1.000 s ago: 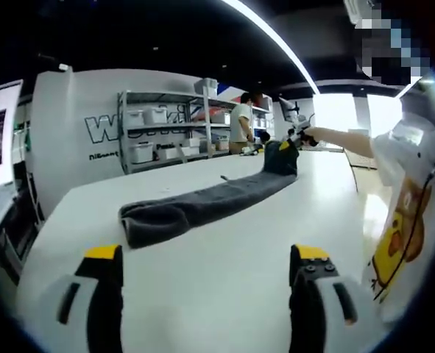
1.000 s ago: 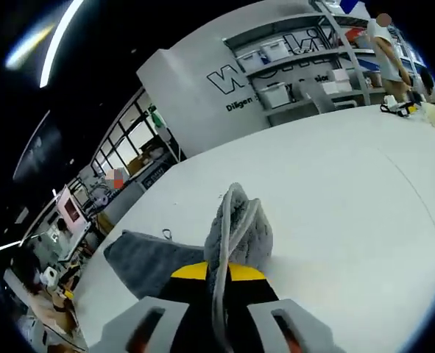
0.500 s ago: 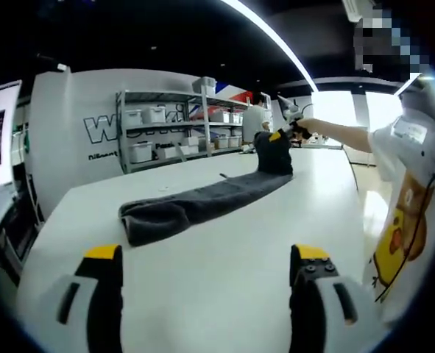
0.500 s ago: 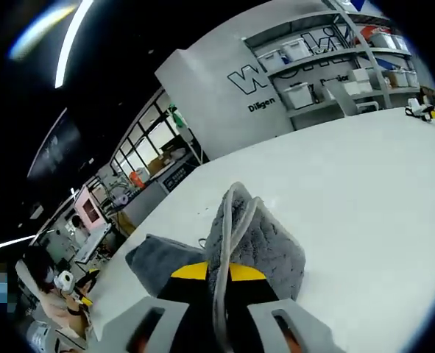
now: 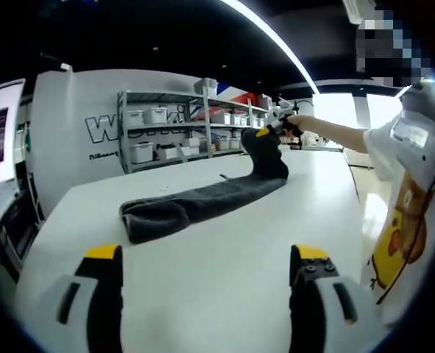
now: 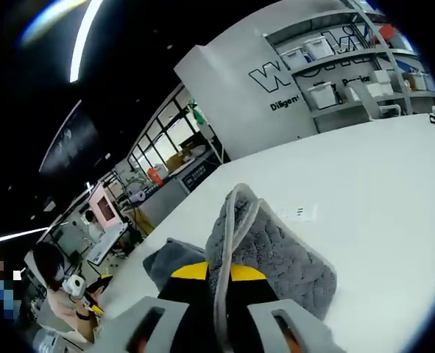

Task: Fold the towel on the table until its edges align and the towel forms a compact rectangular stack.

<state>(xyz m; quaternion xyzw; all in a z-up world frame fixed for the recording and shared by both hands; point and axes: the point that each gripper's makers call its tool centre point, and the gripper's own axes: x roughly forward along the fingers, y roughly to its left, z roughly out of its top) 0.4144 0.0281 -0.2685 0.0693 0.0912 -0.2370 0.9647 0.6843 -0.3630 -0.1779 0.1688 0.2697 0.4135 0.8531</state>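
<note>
Left gripper view gives me the white table (image 5: 224,272) across the whole lower half of the frame, and on it the dark grey towel (image 5: 195,206) lies as 1 long rolled strip running from left of centre up toward the upper right. Its near end is bunched into a thick fold at centre left. Its far end is lifted off the table, hanging as a dark flap under the right gripper (image 5: 267,132), which I see at upper centre right at the end of a person's outstretched arm (image 5: 335,136). Behind the table, a grey wall (image 5: 77,132) with large lettering stands at upper left, and a metal shelf unit (image 5: 173,129) with white bins sits just right of it.

My left gripper (image 5: 206,257) rises from the bottom edge with its 2 yellow-tipped jaws spread wide, nothing between them, hovering over bare table short of the towel's near end.

In the right gripper view the right gripper (image 6: 218,276) is at bottom centre, its jaws pinched tight on a doubled edge of the towel (image 6: 269,250), which stands up in a ridge between the yellow tips and spreads out to the right.
</note>
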